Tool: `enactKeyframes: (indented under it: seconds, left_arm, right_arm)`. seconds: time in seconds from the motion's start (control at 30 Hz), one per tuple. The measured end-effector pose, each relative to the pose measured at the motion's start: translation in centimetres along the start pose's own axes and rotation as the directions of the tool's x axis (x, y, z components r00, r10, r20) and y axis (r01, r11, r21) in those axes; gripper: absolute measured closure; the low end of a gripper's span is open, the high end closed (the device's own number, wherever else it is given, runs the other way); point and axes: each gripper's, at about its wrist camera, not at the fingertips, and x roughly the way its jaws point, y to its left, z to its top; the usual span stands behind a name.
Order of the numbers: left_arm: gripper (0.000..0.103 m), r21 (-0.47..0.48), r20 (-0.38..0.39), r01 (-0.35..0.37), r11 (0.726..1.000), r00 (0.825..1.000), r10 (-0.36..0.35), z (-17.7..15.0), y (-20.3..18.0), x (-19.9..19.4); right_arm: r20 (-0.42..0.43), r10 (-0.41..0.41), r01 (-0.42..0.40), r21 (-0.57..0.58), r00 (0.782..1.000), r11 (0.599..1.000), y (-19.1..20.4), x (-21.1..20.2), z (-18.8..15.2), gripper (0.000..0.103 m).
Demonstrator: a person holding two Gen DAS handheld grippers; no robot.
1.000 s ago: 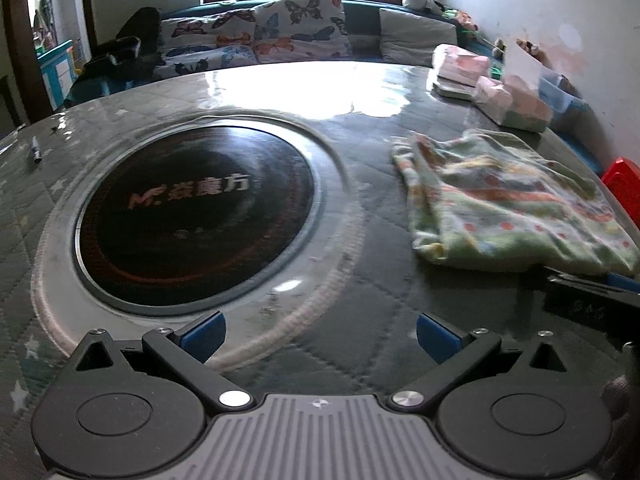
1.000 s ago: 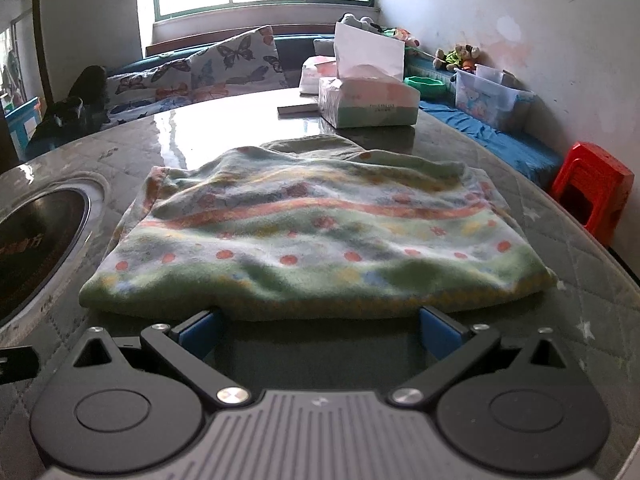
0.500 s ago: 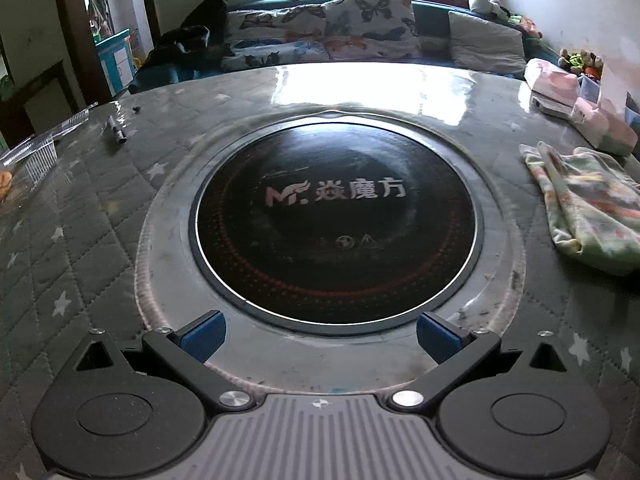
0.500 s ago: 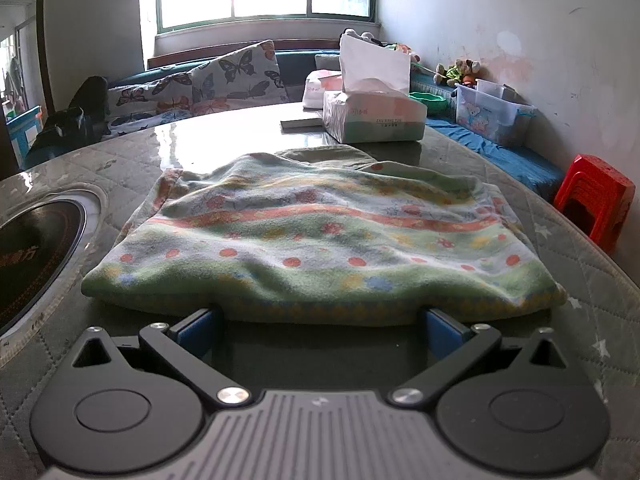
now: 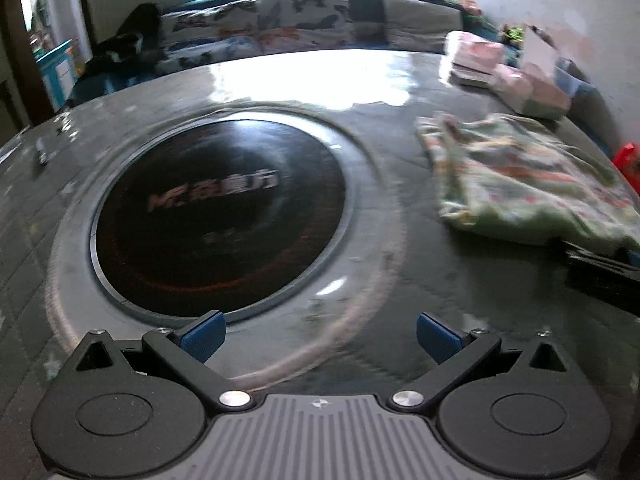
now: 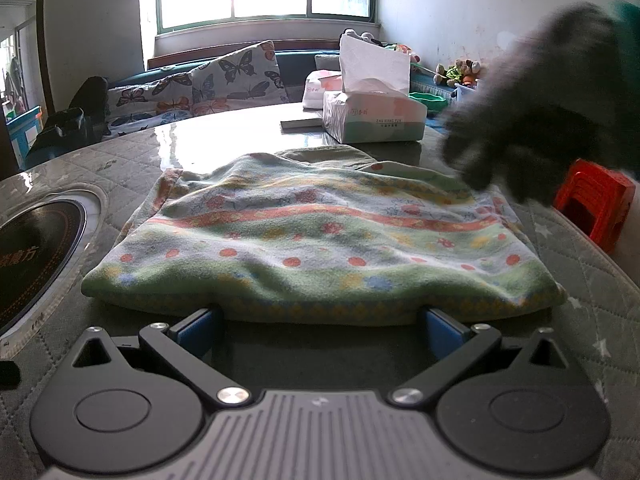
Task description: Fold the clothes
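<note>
Two grippers: both spread wide with nothing between the blue pads.
Left gripper [image 5: 321,336]: jaws apart, above the round table [image 5: 400,280], its pads near the rim of the inset burner [image 5: 218,224]; this view is blurred.
Left pads: blue pad [image 5: 202,334] at 7 o'clock of the burner, just past its metal ring.
Right gripper [image 6: 322,330]: jaws apart, low on the table, both pad tips just at the near folded edge of the garment [image 6: 316,248]; whether they touch it I cannot tell.
Garment: folded, pale green with orange stripes and dots, lying flat on the table; in the left wrist view it [image 5: 528,184] sits at 3 o'clock of the burner, apart from its ring.
Gloved hand [image 6: 532,100]: dark and blurred, at 2 o'clock of the garment, fingertips over its far right corner; contact cannot be told.
Burner from the right wrist view [image 6: 36,256]: at 9 o'clock of the garment, partly cut by the frame.
Tissue box [image 6: 374,114]: at 12 o'clock beyond the garment, a white tissue standing up from it.
Red stool [image 6: 596,206]: at 3 o'clock, off the table edge.
Butterfly cushions [image 6: 208,82]: at 11 o'clock, along the bench under the window.
</note>
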Motion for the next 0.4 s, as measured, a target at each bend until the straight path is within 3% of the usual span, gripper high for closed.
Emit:
enactKeyframes:
  seconds: [0.4]
  left_arm:
    - [0.0,0.059,0.016,0.076,0.995,0.997,-0.077,0.3,-3.4,0.3]
  right_arm:
    - [0.0,0.0,0.0,0.0,1.0,1.0,0.0,0.0,0.0,0.0]
